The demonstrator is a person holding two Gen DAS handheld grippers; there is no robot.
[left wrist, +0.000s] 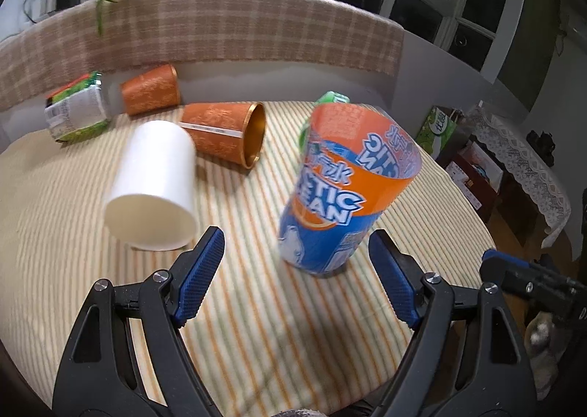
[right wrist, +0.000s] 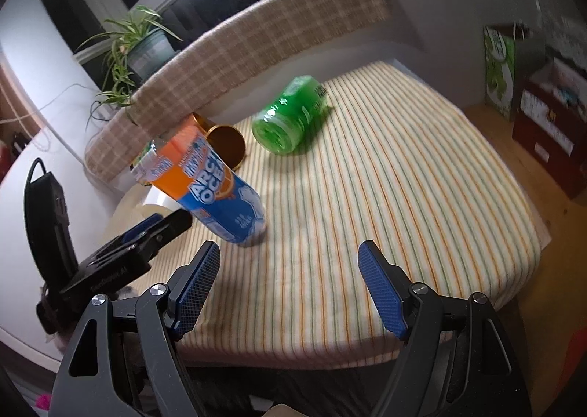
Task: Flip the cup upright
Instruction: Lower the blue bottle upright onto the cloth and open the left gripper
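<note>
— Where is the cup?

— The blue-and-orange printed plastic cup (left wrist: 332, 189) stands mouth-up on the striped tablecloth (left wrist: 256, 307), at one o'clock from my left gripper (left wrist: 297, 277), untouched.

— And your fingers?

— Both pairs spread apart, empty. My right gripper (right wrist: 290, 285) has the cup at eleven o'clock; a green plastic jar (right wrist: 290, 119) lies at twelve. A white paper cup (left wrist: 154, 185) lies at eleven from my left.

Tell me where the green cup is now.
The green cup lies on its side toward the back of the striped cloth in the right wrist view, right of the copper cup and behind the blue-orange cup.
</note>
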